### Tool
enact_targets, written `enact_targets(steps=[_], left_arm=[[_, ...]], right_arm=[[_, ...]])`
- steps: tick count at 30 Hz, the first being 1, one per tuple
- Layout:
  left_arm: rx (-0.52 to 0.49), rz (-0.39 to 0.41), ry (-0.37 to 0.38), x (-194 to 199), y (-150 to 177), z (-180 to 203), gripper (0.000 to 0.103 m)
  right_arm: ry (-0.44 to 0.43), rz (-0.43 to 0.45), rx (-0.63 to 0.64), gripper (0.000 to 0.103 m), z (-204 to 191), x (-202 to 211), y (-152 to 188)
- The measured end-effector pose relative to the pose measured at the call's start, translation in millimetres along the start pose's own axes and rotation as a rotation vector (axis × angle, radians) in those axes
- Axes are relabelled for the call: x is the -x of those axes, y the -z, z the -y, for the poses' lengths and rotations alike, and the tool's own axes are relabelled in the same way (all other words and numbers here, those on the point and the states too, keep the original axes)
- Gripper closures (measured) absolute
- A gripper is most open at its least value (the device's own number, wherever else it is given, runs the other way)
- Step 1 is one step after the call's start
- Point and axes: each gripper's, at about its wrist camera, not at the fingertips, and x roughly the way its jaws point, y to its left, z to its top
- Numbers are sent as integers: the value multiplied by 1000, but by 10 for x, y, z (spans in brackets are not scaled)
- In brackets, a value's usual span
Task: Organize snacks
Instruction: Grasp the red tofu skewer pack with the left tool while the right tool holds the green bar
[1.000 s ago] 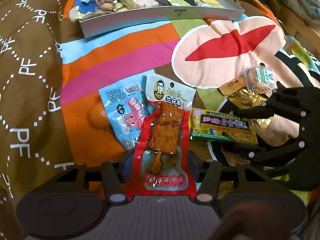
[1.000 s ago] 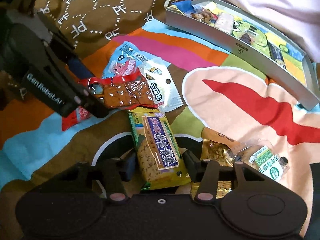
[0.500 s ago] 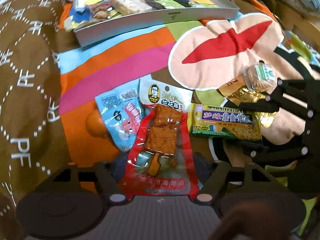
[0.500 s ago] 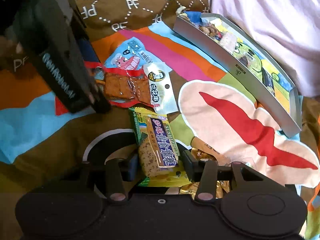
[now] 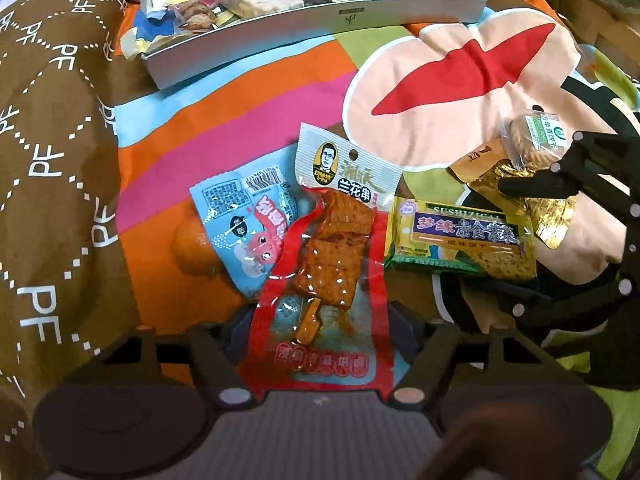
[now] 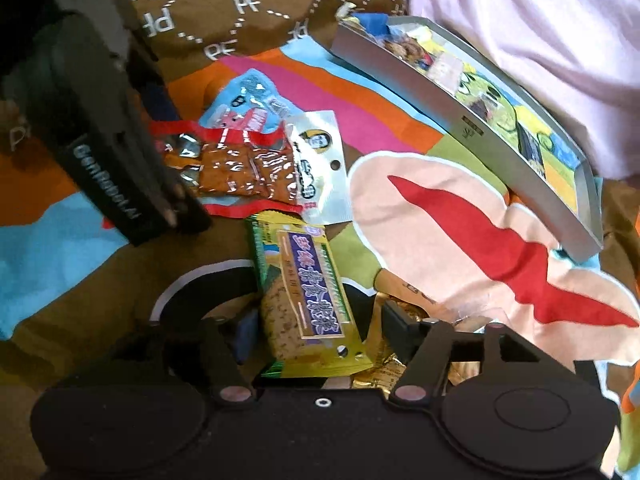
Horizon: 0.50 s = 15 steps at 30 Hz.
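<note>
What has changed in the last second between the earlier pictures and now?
Little changed. The left hand-held gripper stays closed on the red tofu-skewer packet, and the right hand-held gripper on the green cracker packet. Both views drifted, so the grey tray now sits nearer the right one. The blue packet and gold packet did not move.

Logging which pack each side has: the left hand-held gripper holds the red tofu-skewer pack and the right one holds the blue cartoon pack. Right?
Half right. The left hand-held gripper holds the red tofu-skewer pack, but the right hand-held gripper is closed on the green-and-yellow cracker pack, as the right wrist view shows. The blue cartoon pack lies untouched on the blanket.
</note>
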Motion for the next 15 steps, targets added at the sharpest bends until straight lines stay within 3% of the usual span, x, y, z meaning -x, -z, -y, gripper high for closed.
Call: enact_targets(steps=[2,4,6,11,15], left_arm=[[22,1,1,25,-6,-7,37],[39,11,3,84,2,-22,44],[46,20,2,116,11,-30,49],[87,26,10,139,14,-119,56],[86,33,6,142,10,-115,60]], right_arm=[[-17,-6,-29,38,39,-25,-2],[-42,-10,-54,49,65,-32,1],[-58,-13,-64,51,58,-23,-1],[5,16,55,55,-120,29,2],[105,42,188,56,-273,50,34]])
